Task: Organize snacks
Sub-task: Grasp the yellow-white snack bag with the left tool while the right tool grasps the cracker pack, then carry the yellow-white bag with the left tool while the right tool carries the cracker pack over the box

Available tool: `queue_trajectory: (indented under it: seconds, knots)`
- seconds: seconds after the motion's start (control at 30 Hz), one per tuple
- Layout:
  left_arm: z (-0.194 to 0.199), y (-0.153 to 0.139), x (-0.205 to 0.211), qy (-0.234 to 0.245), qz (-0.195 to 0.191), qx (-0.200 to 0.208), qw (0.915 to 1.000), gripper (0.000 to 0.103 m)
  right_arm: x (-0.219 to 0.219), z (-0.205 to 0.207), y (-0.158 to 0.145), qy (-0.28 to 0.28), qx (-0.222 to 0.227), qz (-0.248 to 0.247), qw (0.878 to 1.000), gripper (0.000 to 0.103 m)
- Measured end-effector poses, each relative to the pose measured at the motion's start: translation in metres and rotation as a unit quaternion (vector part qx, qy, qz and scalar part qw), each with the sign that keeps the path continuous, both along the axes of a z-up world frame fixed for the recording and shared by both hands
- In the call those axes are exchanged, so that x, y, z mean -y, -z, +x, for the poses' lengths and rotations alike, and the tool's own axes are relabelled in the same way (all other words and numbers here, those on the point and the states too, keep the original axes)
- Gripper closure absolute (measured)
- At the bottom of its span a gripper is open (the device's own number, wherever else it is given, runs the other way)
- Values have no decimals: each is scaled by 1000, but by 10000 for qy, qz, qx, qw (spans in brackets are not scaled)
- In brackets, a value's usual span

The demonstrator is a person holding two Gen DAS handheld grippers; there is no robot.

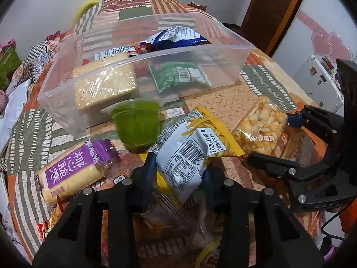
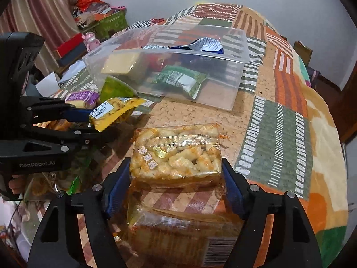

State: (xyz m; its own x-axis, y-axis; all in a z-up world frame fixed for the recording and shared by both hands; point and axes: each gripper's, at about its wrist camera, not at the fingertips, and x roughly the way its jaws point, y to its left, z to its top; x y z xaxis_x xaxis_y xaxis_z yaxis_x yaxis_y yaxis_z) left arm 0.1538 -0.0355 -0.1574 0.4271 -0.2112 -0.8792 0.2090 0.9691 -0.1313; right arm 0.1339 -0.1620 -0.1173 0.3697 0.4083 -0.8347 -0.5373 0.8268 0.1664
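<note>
— How do the claws stand?
— Both tilt down, just in front of the clear bin (image 1: 67, 102). The left gripper (image 1: 178, 174) pinches a yellow-and-white chip bag (image 1: 189, 154) — crinkled, barcode up. The right gripper (image 2: 176, 172) clamps a clear-wrapped puffed-rice block (image 2: 176, 156).

Ahead of my tongs, the patchwork cloth (image 2: 279, 120) carries a clear bin (image 2: 236, 51). Nearer me lie a purple-labelled biscuit pack (image 1: 67, 174) and other wrapped snacks.
</note>
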Motion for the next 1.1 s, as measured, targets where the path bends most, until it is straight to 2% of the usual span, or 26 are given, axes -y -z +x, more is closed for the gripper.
queue_trajectory:
  seconds: [0.2, 0.4, 1.1]
  knots:
    - [-6, -9, -1, -9, -25, 122, 9999, 68, 5, 0, -5, 115, 87, 80, 9999, 31]
    - [-17, -26, 2, 61, -57, 356, 9993, 81, 9, 0, -20, 235, 227, 226, 9992, 31]
    - [-33, -88, -23, -309, -288, 1212, 9917, 83, 2, 1, -69, 274, 854, 539, 9945, 32]
